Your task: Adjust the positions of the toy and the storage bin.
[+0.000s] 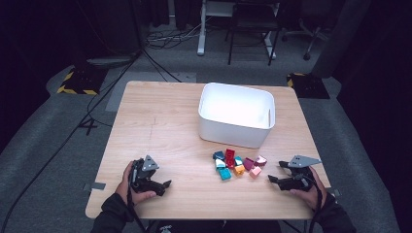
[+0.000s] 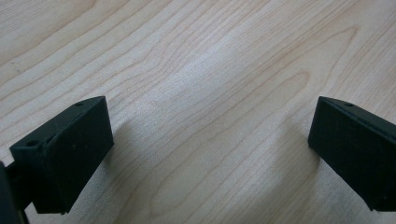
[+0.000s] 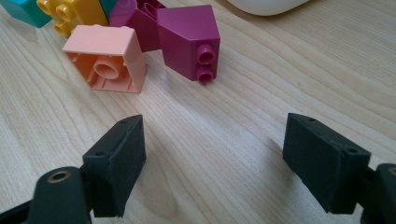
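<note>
Wooden table (image 1: 160,126) bears white bin (image 1: 236,114) behind clustered blocks (image 1: 236,165).

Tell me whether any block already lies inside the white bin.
No: the white bin shows a bare interior, and the blocks lie on the table in front of it.

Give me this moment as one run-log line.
left hand-held gripper: open, empty, on table | right hand-held gripper: open, empty, facing bricks | white bin: behind bricks
</note>
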`<state>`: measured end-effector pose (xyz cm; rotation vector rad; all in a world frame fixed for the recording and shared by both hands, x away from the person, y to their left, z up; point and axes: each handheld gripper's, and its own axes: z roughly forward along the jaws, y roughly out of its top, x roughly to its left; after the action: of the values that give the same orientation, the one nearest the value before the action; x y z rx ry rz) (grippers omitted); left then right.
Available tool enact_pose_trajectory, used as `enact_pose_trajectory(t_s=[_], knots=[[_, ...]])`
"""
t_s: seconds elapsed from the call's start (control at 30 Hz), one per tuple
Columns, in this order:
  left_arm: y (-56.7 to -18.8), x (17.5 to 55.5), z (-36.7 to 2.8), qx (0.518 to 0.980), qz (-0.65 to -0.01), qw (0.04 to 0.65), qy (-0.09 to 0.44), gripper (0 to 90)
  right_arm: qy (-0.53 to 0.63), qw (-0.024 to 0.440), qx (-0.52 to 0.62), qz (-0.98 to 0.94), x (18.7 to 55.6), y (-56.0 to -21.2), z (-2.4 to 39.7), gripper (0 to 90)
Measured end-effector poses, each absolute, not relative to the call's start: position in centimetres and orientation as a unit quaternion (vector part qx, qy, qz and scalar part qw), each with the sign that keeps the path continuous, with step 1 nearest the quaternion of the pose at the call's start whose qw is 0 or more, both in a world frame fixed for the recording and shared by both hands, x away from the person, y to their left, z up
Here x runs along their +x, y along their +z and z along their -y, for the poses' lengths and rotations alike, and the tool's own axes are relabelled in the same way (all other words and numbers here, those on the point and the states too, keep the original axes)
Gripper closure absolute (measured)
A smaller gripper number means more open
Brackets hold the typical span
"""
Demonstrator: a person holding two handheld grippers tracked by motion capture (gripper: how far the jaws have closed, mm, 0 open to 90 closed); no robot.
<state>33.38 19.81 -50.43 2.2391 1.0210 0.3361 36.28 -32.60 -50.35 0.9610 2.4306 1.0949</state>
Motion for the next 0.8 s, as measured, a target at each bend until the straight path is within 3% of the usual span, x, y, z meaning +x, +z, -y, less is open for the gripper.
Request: enact_pose_trajectory(t_s=[0.53,0.8], knots=[[-50.4,33.4,-19.9,0.853,-0.387,0.325,0.129,0.2,0.401,0.15,0.365,-0.827,36.7,-49.8,33.7,22.0],[-50.4,33.5,-20.1,0.854,-0.387,0.323,0.129,0.3,0.403,0.164,0.376,-0.818,36.7,-48.3,33.9,32.1]])
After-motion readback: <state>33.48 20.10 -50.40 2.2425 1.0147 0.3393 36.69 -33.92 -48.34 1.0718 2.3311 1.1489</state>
